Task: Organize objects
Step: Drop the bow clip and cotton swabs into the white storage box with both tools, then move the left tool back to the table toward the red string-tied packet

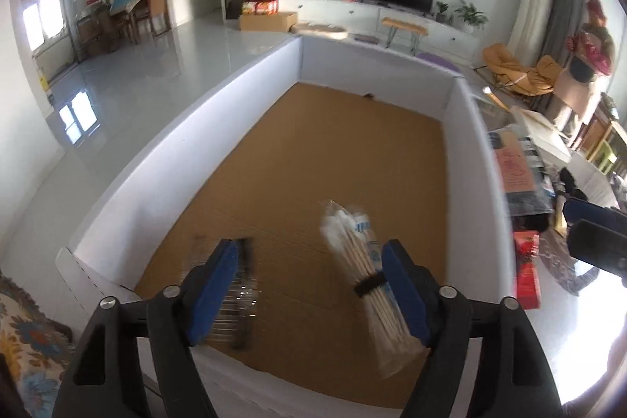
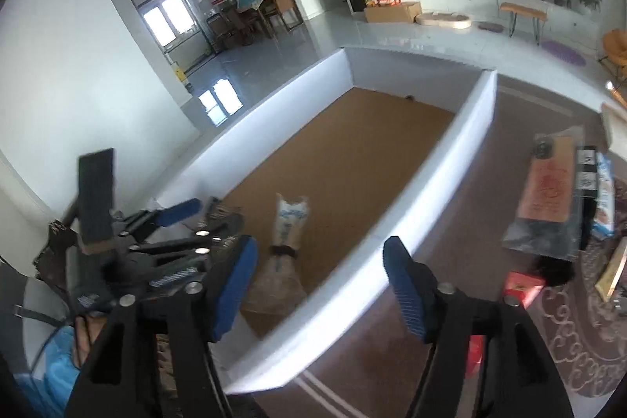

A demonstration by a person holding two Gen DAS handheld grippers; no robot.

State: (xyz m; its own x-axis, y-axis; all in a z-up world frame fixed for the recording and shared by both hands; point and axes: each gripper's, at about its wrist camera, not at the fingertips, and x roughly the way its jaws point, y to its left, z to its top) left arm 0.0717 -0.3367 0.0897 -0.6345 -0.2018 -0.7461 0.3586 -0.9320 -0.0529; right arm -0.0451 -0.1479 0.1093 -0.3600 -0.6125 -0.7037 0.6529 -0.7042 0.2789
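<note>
My left gripper (image 1: 309, 285) gapes wide; the chopstick bundle (image 1: 368, 277) lies at three o'clock, long axis twelve-to-six, beside its right finger.

black plastic left gripper (image 1: 309, 285) and right gripper (image 2: 319, 285), each with two angular arms, round silver screws at the joints, blue ribbed pads (image 2: 403, 290) on the fingertips. bare skin low at left in right view.

The big white box (image 1: 188, 151) has a brown cardboard bottom (image 1: 337, 159). On it lie a bag of sticks (image 1: 368, 273) at 5 o'clock and a clear pack (image 1: 235, 296) at 7 o'clock.
</note>
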